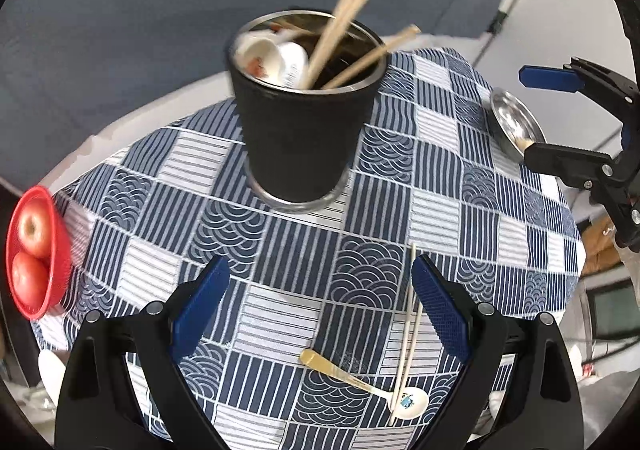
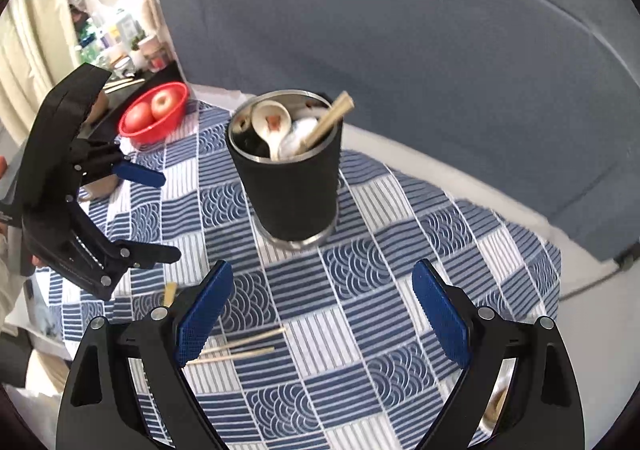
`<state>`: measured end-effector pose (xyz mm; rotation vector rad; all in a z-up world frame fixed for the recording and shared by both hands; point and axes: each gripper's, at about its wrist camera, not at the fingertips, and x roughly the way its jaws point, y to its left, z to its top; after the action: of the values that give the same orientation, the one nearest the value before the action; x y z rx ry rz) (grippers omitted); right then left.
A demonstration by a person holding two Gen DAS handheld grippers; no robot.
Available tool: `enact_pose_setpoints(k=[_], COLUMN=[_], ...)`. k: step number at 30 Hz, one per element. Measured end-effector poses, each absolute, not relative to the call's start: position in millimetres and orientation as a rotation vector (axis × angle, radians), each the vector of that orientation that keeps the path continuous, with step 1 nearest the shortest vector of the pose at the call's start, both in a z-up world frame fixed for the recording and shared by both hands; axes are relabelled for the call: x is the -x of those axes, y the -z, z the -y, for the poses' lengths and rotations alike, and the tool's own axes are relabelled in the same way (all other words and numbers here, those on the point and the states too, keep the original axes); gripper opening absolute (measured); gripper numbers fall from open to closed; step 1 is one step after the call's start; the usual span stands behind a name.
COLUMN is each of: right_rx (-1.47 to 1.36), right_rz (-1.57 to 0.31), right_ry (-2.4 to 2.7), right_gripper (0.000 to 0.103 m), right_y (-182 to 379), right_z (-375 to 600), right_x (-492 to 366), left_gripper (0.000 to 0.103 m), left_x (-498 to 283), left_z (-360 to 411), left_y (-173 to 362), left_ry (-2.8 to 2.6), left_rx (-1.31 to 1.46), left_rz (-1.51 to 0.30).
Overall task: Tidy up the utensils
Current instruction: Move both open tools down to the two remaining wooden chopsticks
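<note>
A black utensil cup [image 1: 300,122] with a steel rim stands on the blue patterned tablecloth [image 1: 280,250]; it also shows in the right wrist view [image 2: 290,186]. Chopsticks [image 1: 336,34] and white spoons [image 1: 276,58] stick out of it. A loose pair of chopsticks [image 1: 408,330] lies over a gold-handled white spoon [image 1: 360,382] near my left gripper [image 1: 320,310], which is open and empty. The same chopsticks [image 2: 240,348] lie by my right gripper [image 2: 324,314], open and empty. Each gripper also shows in the other's view, the right [image 1: 538,114] and the left [image 2: 154,216].
A red bowl [image 1: 56,258] with two apples sits at the table's left edge, also in the right wrist view [image 2: 154,120]. A small steel dish [image 1: 516,118] sits at the right edge. A grey sofa [image 2: 400,50] curves behind the table.
</note>
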<state>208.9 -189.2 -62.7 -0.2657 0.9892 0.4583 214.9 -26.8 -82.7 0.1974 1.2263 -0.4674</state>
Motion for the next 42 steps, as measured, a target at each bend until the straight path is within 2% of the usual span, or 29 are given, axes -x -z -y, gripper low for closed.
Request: enact_pose_setpoints(k=[8, 14, 31, 42], right_rx=[0.199, 0.072, -0.038, -0.172], right_rz=[-1.047, -1.117, -1.306, -1.360], right_ry=[-0.305, -0.198, -0.006, 0.080], right_gripper=[0.087, 0.087, 0.087, 0.085], right_y=[86, 120, 214, 231], right_z=[189, 185, 144, 142], right_x=[-175, -143, -106, -103], left_gripper=[0.090, 0.090, 0.090, 0.090], left_x=[-209, -206, -205, -199], left_z=[42, 43, 55, 64], left_y=[106, 124, 168, 178], left_ry=[0.603, 0.658, 0.695, 0.688], left_rx=[-0.337, -0.399, -0.480, -0.509], left_rz=[-1.242, -1.256, -1.301, -1.306])
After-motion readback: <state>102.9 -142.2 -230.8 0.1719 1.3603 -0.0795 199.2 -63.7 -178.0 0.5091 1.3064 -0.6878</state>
